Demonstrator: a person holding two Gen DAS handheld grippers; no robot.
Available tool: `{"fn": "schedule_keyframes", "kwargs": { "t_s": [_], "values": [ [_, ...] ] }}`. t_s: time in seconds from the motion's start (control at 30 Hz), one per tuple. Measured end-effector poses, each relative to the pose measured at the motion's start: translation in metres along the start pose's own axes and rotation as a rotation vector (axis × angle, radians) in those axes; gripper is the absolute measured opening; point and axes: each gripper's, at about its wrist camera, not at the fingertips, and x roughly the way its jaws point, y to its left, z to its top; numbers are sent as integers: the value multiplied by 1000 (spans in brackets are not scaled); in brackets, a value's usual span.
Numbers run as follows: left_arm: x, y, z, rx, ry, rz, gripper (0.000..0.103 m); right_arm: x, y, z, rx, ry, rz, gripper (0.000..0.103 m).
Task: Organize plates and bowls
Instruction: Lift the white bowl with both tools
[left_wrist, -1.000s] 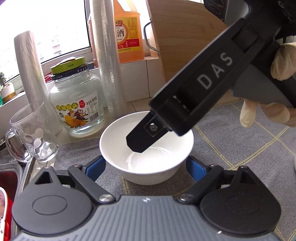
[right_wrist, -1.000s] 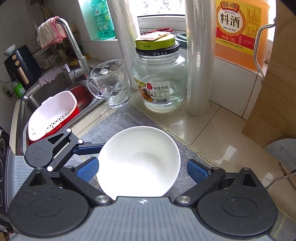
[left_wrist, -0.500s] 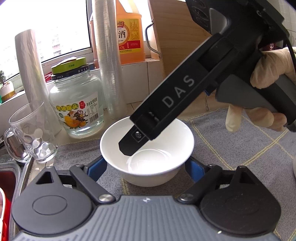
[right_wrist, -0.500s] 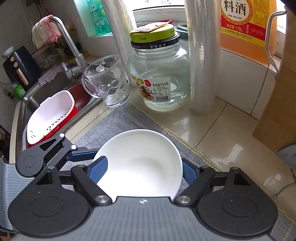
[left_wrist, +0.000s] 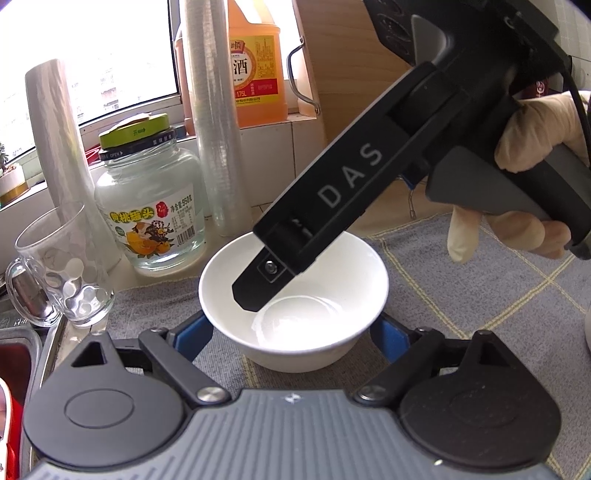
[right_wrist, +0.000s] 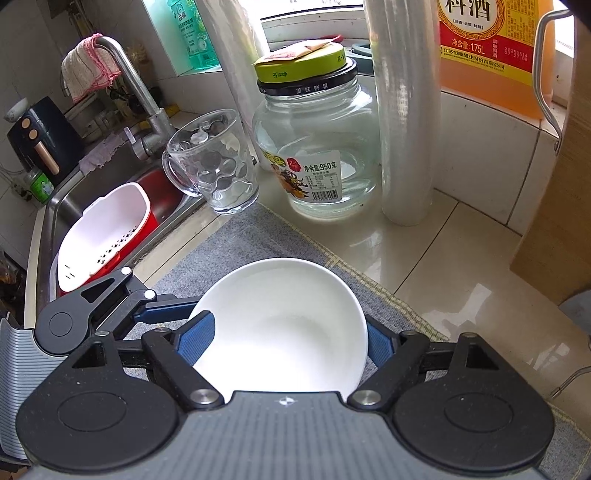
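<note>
Fingers: right gripper (right_wrist: 290, 341) blue pads clasp the white bowl (right_wrist: 280, 325); left gripper (left_wrist: 293, 334) brackets it, contact unclear.
Writing: "DAS" on gripper body; jar (right_wrist: 317, 155) label "950".
Right view only: sink (right_wrist: 70, 199), faucet (right_wrist: 129, 81).

One white bowl (left_wrist: 293, 295) is sitting on one grey mat (left_wrist: 480, 295) covering the worktop (right_wrist: 461, 258). One glass jar (right_wrist: 317, 147), one glass mug (right_wrist: 214, 162) and one orange bottle (right_wrist: 491, 51) are standing behind it. Two rolls of clear film (right_wrist: 406, 110) are standing upright, one on each side of the jar. One faucet (right_wrist: 136, 96) is rising over one sink (right_wrist: 66, 199), where one white strainer (right_wrist: 107, 232) is lying.
</note>
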Motion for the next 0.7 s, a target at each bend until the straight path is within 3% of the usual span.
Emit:
{"fn": "schedule_keyframes", "kwargs": {
  "t_s": [0.7],
  "values": [
    [-54,-33,10,50,20,-51,91,-52,20,-26,44,5,23,89]
  ]
}}
